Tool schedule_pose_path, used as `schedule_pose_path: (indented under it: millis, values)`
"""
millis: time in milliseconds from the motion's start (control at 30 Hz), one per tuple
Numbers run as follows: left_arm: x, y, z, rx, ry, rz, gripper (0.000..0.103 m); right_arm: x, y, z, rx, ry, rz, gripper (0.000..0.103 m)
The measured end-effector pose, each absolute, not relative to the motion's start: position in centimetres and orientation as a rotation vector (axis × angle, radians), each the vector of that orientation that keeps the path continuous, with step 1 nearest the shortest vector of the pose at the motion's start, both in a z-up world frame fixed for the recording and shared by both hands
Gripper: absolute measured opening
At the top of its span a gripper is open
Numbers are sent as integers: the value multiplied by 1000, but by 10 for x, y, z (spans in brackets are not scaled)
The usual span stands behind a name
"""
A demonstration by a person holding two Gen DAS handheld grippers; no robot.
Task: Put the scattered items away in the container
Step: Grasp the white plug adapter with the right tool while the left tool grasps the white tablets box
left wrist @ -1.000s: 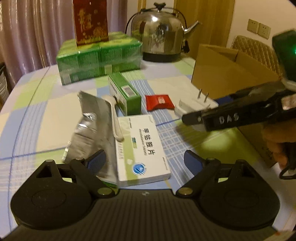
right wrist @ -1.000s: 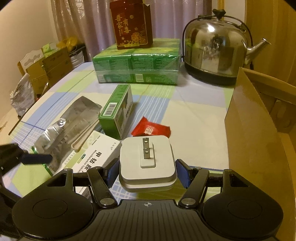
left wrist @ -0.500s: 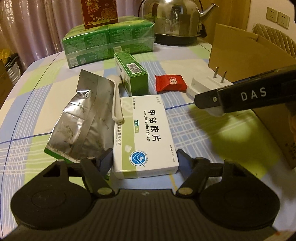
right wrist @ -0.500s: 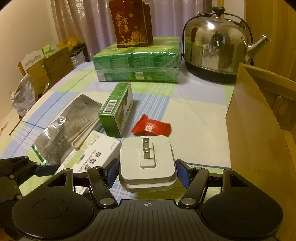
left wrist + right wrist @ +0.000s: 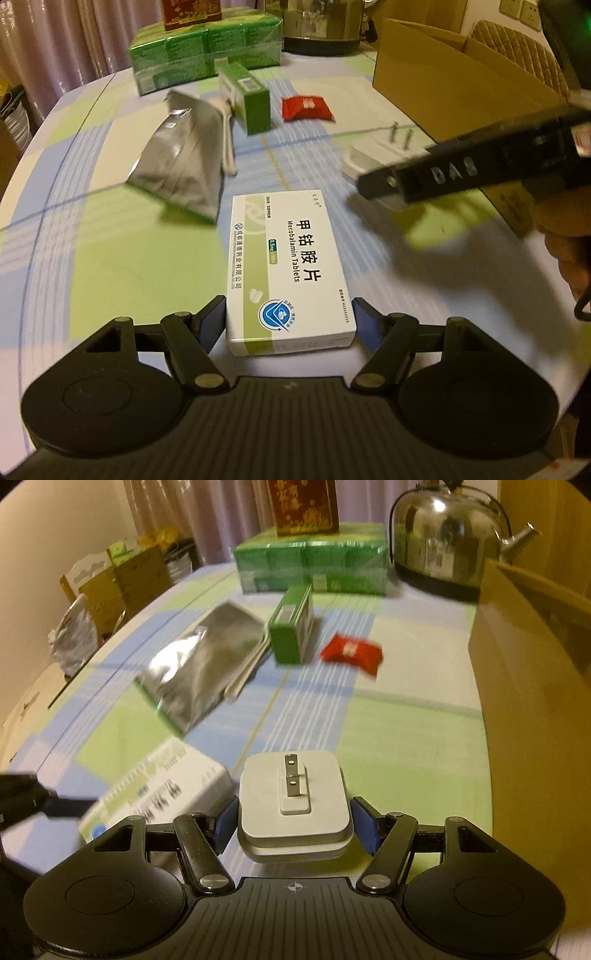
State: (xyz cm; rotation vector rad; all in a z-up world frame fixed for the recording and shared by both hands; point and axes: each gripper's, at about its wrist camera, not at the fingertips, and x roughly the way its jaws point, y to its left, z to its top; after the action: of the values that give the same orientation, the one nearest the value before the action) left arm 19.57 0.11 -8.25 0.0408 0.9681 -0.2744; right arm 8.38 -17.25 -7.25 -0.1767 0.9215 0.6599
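Note:
My left gripper (image 5: 290, 319) is shut on a white Mecobalamin tablet box (image 5: 286, 266) and holds it above the table. My right gripper (image 5: 294, 821) is shut on a white plug adapter (image 5: 293, 803) with its prongs pointing forward; the adapter also shows in the left wrist view (image 5: 373, 162). The tablet box shows at lower left in the right wrist view (image 5: 155, 782). The open cardboard box (image 5: 454, 81) stands at the right, also seen in the right wrist view (image 5: 535, 686). On the table lie a silver foil pouch (image 5: 199, 664), a small green carton (image 5: 291, 629) and a red sachet (image 5: 351, 651).
A pale spoon (image 5: 228, 136) lies beside the pouch. A wrapped green pack (image 5: 314, 561) with a red box (image 5: 303, 506) on top and a steel kettle (image 5: 447, 535) stand at the back. Bags and boxes (image 5: 110, 587) sit beyond the table's left edge.
The left gripper has lifted the tablet box and drawn it back from the pouch and spoon. The right gripper has risen and pulled back with the plug adapter still in it.

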Motion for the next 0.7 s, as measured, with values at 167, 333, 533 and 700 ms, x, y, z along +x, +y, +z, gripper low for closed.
schedule_pose_path:
  millis: [167, 333, 533, 700]
  values:
    - [170, 12, -80, 54, 991, -284, 69, 51, -184, -79, -196, 937, 638, 62]
    - [172, 11, -79, 56, 998, -284, 75, 43, -186, -85, -227, 929, 623, 62]
    - [193, 4, -83, 66, 1002, -276, 75, 46, -189, -92, -226, 928, 623, 63]
    - [207, 1, -91, 65, 1018, -263, 75, 50, -188, -95, -242, 917, 629, 62]
